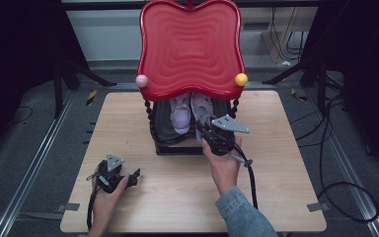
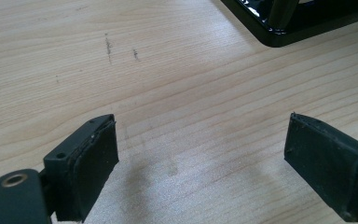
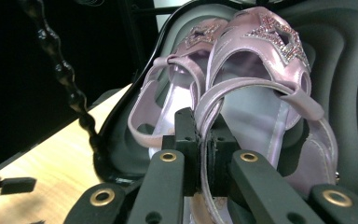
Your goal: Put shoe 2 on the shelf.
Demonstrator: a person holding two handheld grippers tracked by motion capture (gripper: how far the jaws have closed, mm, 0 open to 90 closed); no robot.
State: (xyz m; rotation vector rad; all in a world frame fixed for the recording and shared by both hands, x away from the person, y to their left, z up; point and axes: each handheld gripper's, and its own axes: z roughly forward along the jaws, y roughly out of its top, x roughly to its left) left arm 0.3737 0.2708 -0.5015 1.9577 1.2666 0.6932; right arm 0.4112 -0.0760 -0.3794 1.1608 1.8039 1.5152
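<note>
Two grippers: my left gripper [image 1: 128,177] idles on the counter [image 1: 177,192], fingers [image 2: 91,161] spread, empty. Right gripper [image 3: 200,144] pinches the heel strap of the nearer pink sandal [image 3: 261,93] on the rack's black lower shelf [image 3: 349,70], under the red tray [image 1: 191,47]. Next, probably lift it out clear.

We see a glossy red rippled top shelf [image 1: 191,47] at twelve o'clock, a pink ball [image 1: 141,81] at its nine, a yellow ball [image 1: 241,79] at its three. Below, pale lilac sandals [image 3: 242,93] with glittering pink stars lie on a black shelf [image 3: 349,70]. The table [image 1: 276,163] is light woodgrain.
</note>
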